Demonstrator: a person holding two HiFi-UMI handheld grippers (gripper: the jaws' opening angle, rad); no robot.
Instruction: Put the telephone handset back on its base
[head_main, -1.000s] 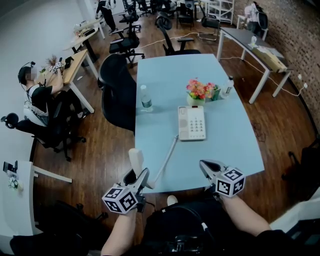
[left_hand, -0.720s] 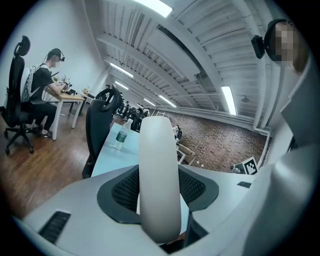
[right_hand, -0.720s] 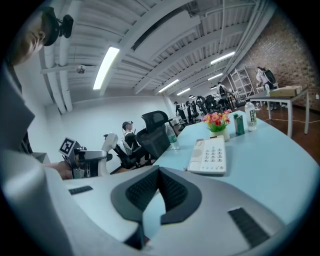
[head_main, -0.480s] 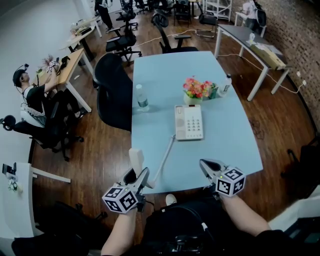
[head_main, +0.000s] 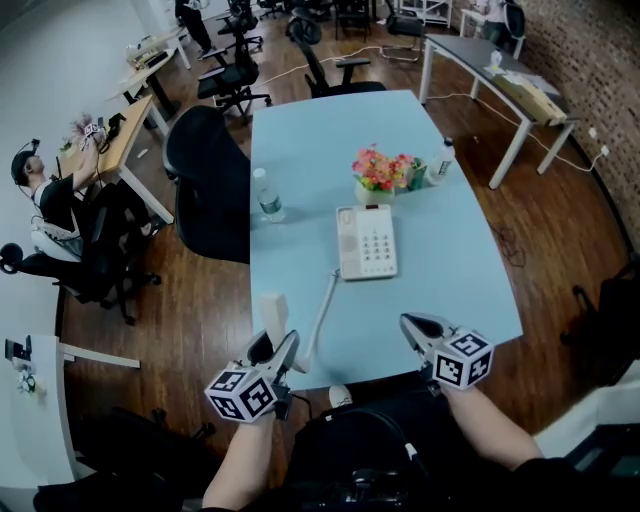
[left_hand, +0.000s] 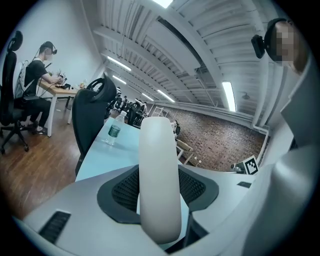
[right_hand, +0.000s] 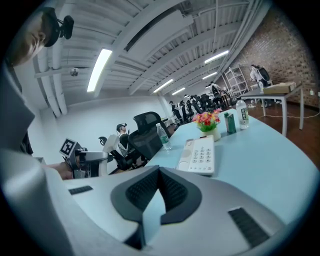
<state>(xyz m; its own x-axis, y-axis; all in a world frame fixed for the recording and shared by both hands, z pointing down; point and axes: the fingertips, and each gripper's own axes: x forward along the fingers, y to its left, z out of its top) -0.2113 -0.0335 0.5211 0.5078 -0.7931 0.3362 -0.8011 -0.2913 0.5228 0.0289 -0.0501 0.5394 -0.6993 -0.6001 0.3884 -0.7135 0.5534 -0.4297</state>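
my left tool (head_main: 283, 352), lower left of the frame, grips the white handset (head_main: 272, 312) upright by the near edge of the table (head_main: 300, 140). my right tool (head_main: 412, 326) is closed and empty. only the view has drifted; the telephone base (head_main: 365, 242), at centre, is still well apart.

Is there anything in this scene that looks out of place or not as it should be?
Yes. The handset is off its base. The left gripper holds it at the near edge of the table, and the cord runs from it across to the base. Nothing looks spilled or damaged.
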